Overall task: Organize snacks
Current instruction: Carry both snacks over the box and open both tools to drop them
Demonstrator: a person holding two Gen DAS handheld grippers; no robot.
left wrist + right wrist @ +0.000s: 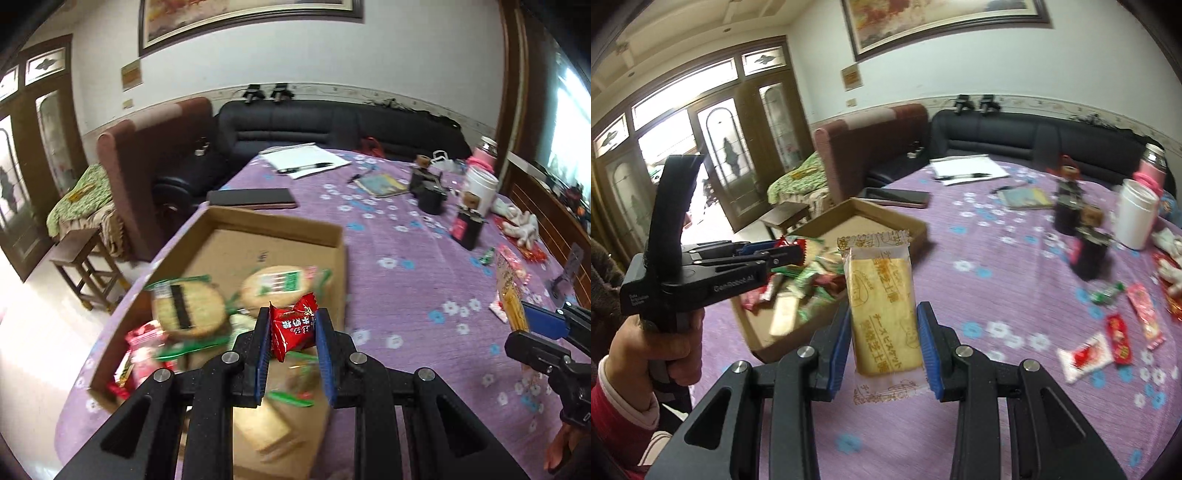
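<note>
We see a round table under a purple flowered cloth (960,424) in a living room, with a black sofa (332,122) behind it, a brown armchair (871,147) to the sofa's left, and a framed painting (942,22) on the white wall above. Glazed wooden doors (713,155) stand left of the armchair.

We take the open cardboard box (332,236) as our landmark; it sits at the table's left edge. Our left gripper (291,332) hangs over the box, its two blue-padded jaws closed a narrow way onto one red candy packet (293,330). Below it the box holds two round rice crackers (188,310) in green-printed wrappers, with several smaller red and green packets mixed in, too blurred for us to count.

Our right gripper (884,332) is held above the cloth just right of the box, jaws clamped on one yellow cracker packet (882,306), which stands upright in its clear wrapper.

Right of the box, well apart, we count four loose snacks on the cloth: a white-and-red packet (1084,356), a red packet (1119,334), a long pink packet (1147,314) and a green candy (1106,293).

Beyond the box lie one dark flat case (251,197), one white notepad (303,158) with a pen on it, and one booklet (384,184). A white jar (1137,214) and a pink flask (1150,166) stand far right.
</note>
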